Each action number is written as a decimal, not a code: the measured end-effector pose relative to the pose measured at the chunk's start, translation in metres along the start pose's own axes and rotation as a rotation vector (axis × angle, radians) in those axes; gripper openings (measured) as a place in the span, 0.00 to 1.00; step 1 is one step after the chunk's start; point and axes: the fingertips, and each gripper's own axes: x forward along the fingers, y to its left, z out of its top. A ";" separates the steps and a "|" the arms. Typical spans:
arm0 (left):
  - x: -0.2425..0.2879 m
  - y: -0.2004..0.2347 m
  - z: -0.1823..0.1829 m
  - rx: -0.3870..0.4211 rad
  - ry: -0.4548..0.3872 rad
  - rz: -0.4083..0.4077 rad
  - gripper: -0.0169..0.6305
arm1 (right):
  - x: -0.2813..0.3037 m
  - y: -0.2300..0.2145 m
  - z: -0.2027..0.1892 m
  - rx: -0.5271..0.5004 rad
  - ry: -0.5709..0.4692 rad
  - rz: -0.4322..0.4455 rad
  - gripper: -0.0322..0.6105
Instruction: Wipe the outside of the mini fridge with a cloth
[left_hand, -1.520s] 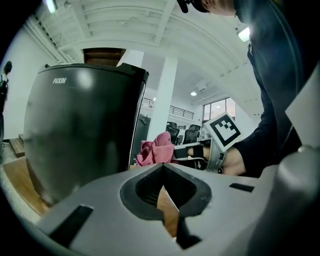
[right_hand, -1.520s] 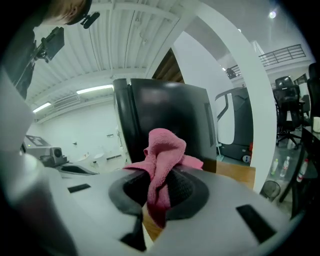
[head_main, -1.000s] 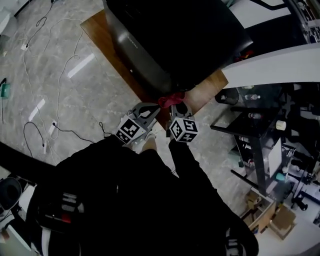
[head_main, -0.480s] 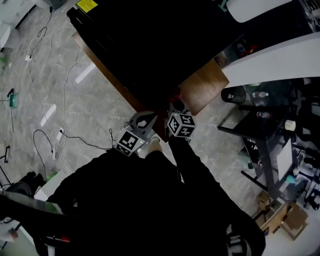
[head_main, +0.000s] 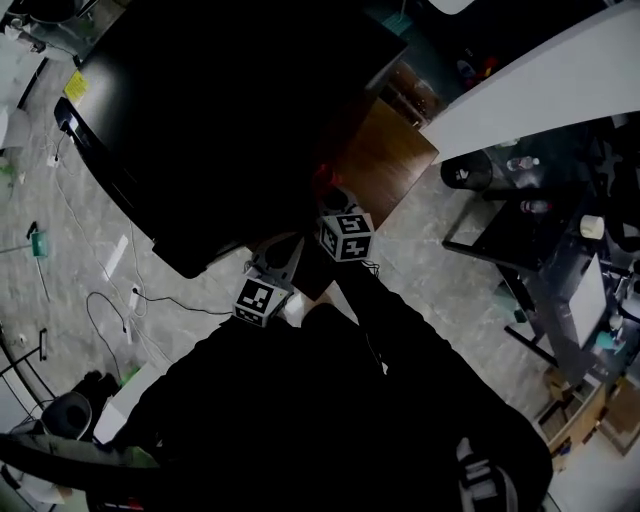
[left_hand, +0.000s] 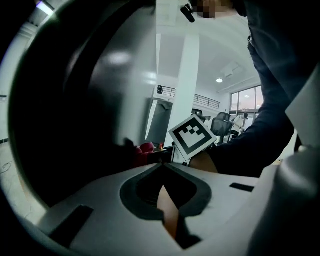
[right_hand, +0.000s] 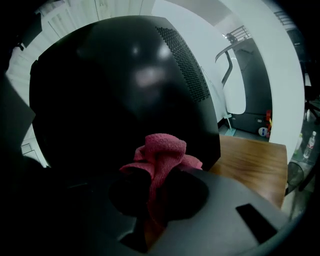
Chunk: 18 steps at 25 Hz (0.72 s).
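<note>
My feed shows the mini fridge (right_hand: 125, 90) glossy black and smooth, the cloth (right_hand: 162, 150) a nubby red terry, the platform (right_hand: 255, 160) under it satin brown wood, the floor (head_main: 70, 260) perhaps polished stone.

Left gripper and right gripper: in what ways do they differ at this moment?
The right gripper is shut on a red cloth; the left gripper is shut on nothing. In the head view the right gripper lies nearer the black mini fridge than the left gripper. Both are shut and carry a marker cube.
</note>
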 end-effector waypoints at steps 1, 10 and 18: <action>0.007 -0.001 0.000 0.002 0.011 0.004 0.03 | 0.003 -0.007 0.001 0.003 0.005 0.005 0.14; 0.080 -0.013 0.022 0.057 0.034 0.020 0.03 | 0.031 -0.096 0.010 0.039 0.065 -0.010 0.13; 0.089 -0.018 0.038 0.077 0.019 0.000 0.03 | 0.052 -0.151 0.017 0.055 0.098 -0.090 0.13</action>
